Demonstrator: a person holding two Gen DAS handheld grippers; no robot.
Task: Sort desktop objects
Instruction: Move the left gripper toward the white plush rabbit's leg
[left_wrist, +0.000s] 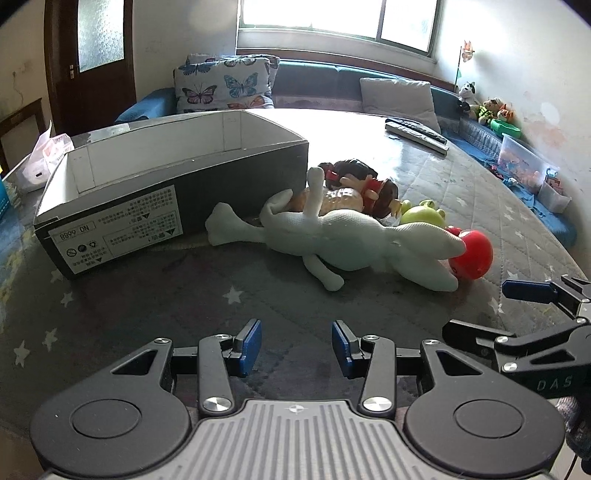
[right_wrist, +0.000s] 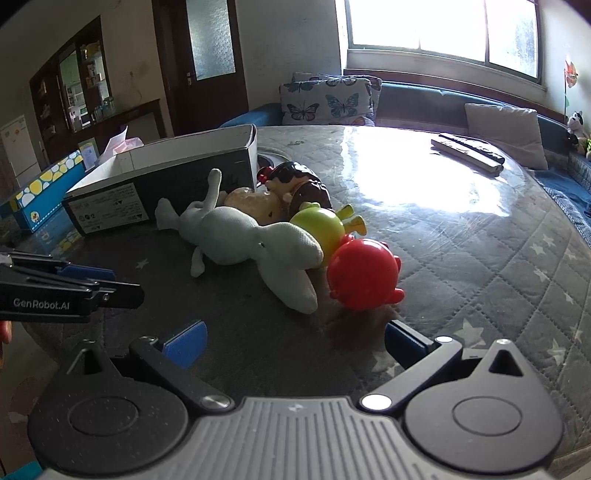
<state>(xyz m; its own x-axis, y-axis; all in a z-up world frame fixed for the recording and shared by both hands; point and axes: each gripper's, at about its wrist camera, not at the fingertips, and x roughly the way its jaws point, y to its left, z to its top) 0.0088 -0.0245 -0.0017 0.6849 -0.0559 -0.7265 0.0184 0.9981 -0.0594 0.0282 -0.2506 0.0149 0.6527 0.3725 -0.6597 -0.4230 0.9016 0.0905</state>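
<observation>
A pale green plush rabbit (left_wrist: 354, 236) (right_wrist: 255, 240) lies on the quilted table beside an open black cardboard box (left_wrist: 155, 192) (right_wrist: 155, 184) with a white inside. Behind the rabbit lie a tan doll (left_wrist: 332, 199) (right_wrist: 255, 201), a dark-haired figure (left_wrist: 365, 181) (right_wrist: 299, 184), a green toy (left_wrist: 421, 216) (right_wrist: 321, 227) and a red toy (left_wrist: 471, 254) (right_wrist: 364, 273). My left gripper (left_wrist: 296, 345) is open and empty, in front of the rabbit. My right gripper (right_wrist: 295, 341) is open and empty, just in front of the red toy.
Remote controls (left_wrist: 417, 134) (right_wrist: 469, 149) lie at the table's far side. A blue spotted box (right_wrist: 44, 192) stands left of the black box. A sofa with a butterfly cushion (left_wrist: 225, 86) and a clear bin of toys (left_wrist: 524, 162) lie beyond the table.
</observation>
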